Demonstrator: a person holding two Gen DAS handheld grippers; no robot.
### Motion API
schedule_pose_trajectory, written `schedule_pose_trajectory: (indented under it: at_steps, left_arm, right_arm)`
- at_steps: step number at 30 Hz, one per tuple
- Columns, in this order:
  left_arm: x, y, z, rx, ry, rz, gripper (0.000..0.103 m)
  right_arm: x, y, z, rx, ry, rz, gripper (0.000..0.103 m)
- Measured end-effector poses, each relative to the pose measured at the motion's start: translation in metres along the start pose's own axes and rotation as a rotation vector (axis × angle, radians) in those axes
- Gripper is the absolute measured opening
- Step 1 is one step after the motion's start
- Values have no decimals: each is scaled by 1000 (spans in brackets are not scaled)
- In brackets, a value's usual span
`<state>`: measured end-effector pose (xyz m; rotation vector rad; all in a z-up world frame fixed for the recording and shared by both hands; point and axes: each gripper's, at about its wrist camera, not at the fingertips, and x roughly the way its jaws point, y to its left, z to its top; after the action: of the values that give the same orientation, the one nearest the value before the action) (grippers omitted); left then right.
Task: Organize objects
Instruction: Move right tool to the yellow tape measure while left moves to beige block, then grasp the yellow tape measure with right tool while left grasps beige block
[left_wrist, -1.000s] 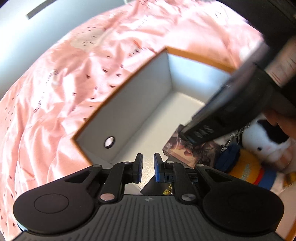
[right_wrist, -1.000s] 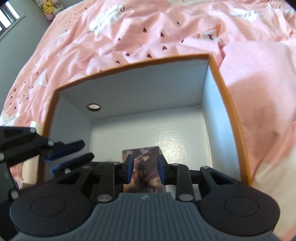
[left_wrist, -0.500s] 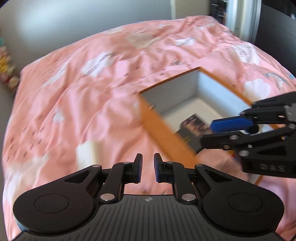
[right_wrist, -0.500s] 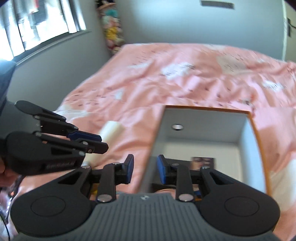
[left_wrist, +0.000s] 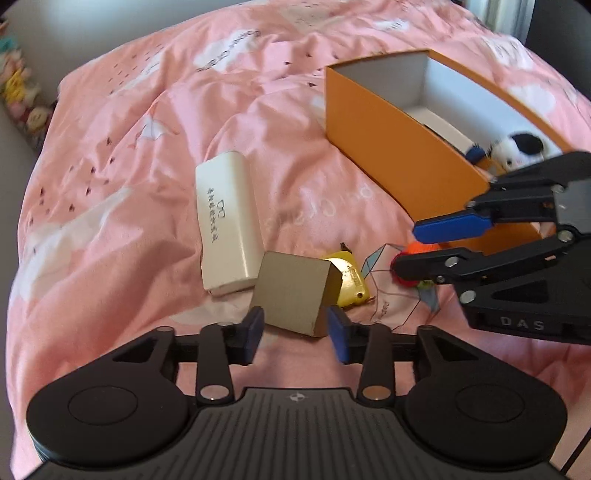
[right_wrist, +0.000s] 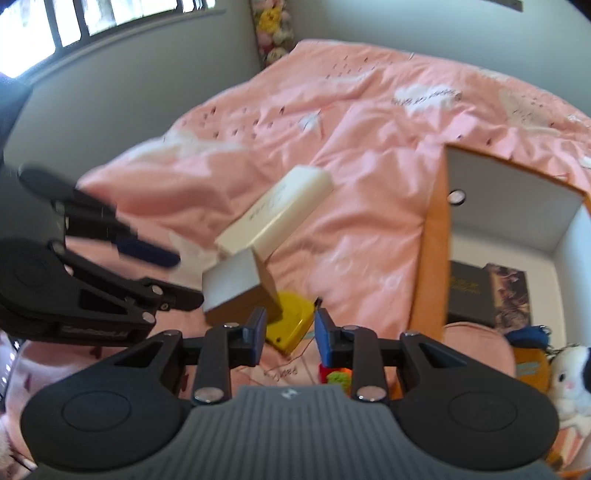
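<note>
On the pink bed (left_wrist: 110, 155), my left gripper (left_wrist: 295, 326) has just been opening and now stands wide around the brown box (left_wrist: 295, 291), which sits left of the orange box (left_wrist: 388, 147), and my right gripper (right_wrist: 290, 334) hangs half open, holding nothing.

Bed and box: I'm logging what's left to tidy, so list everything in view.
Bedspread: one, pink, under everything.
Box: one, orange outside, white inside, on the bedspread.
Case: one, cream, on the bedspread.
Block: one, tan, overlapping the case's near end.
Yellow item: one, behind the block.
Red-orange toy: one, near the box.
Plush: one, white and black, in the box.
Dark book: one, in the box.
Left tool: open, around the block's near edge.
Right tool: open, over the yellow item.
</note>
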<state>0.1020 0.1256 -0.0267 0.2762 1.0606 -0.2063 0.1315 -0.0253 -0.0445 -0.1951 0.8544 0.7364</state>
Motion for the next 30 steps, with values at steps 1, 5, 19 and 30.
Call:
schedule_pose_trajectory:
  at_steps: [1,5,19,30]
  left_arm:
    - [2,1,2,27,7,-11,60]
    - [18,9,6,115,44,-61,70]
    - [61,34,26,114,129,-196,75]
    - [74,44,31,-35,158,-221,69]
  right_arm:
    - [5,1,0,-4,10,1,33]
    - [24,2,-1,-5,52,-1,39]
    - [63,-4,0,44,130,7,42]
    - [76,-2,0,38,156,36,49]
